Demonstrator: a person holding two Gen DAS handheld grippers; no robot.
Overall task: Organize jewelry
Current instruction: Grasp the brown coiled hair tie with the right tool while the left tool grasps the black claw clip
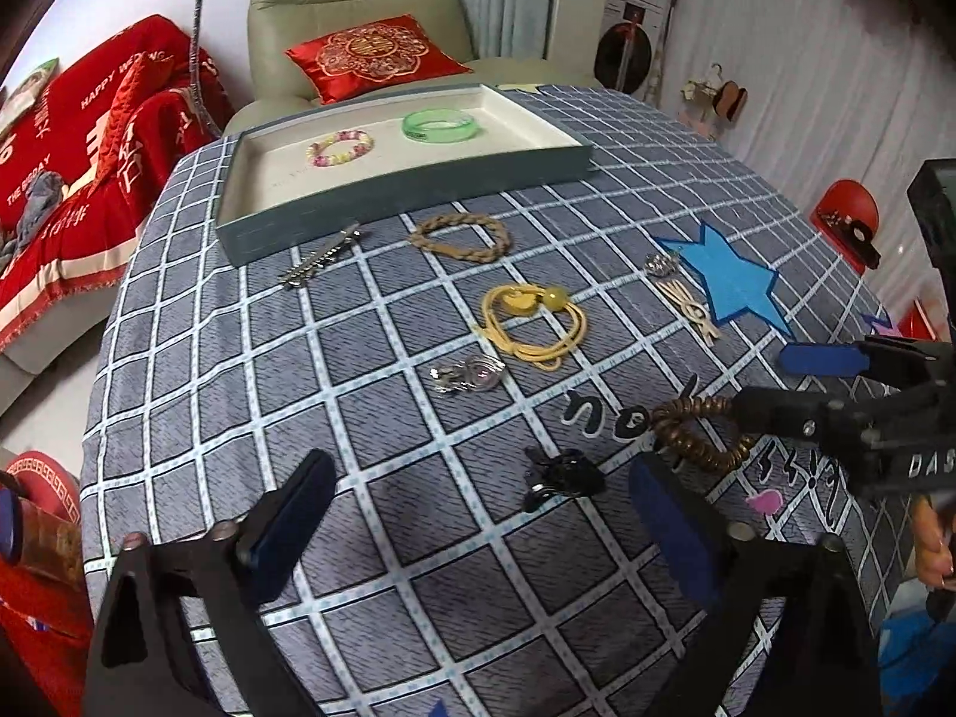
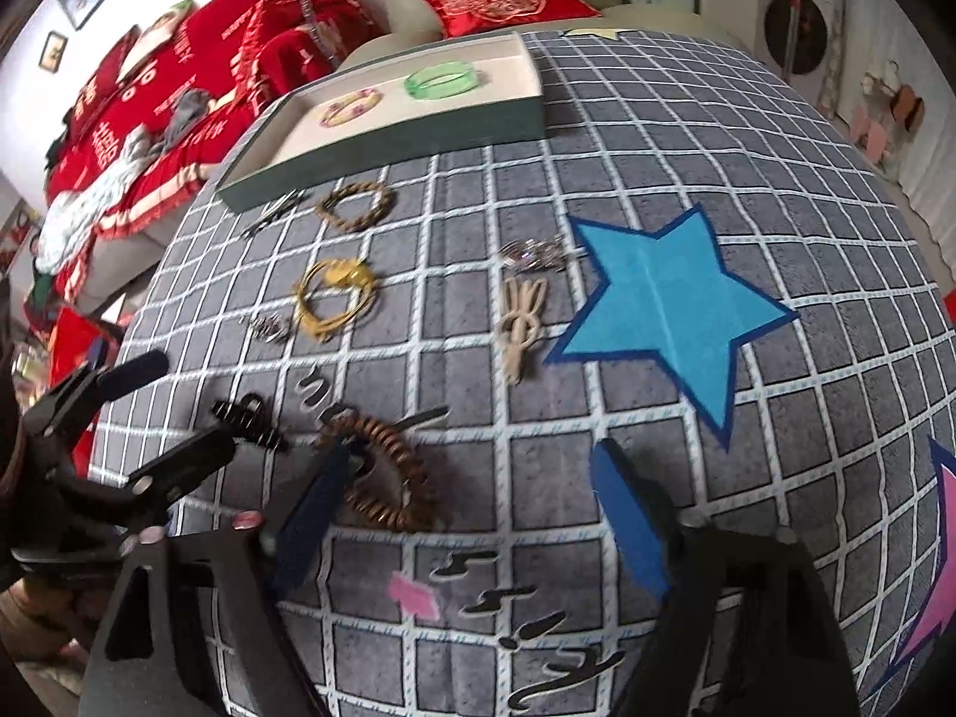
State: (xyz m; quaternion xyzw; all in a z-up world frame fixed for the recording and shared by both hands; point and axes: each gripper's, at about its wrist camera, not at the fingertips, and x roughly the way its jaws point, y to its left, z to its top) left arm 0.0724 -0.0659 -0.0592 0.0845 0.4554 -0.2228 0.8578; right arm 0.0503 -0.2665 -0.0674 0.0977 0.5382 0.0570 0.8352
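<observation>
A grey-green tray (image 1: 412, 188) at the table's far side holds a pink-yellow bead bracelet (image 1: 340, 147) and a green bangle (image 1: 441, 124). Loose on the checked cloth lie a braided tan bracelet (image 1: 463, 237), a yellow cord necklace (image 1: 535, 322), a silver hair clip (image 1: 319, 263), a silver brooch (image 1: 469, 373), a beige knot clip (image 1: 687, 299), a black claw clip (image 1: 561, 476) and a brown bead bracelet (image 2: 382, 478). My left gripper (image 1: 478, 532) is open just before the black clip. My right gripper (image 2: 472, 514) is open, its left finger (image 2: 316, 514) touching the brown bracelet.
A blue star patch (image 2: 663, 310) and a pink patch (image 2: 415, 597) are part of the cloth. A beige armchair with a red cushion (image 1: 373, 54) stands behind the table, and a red-covered sofa (image 1: 77, 167) is to the left.
</observation>
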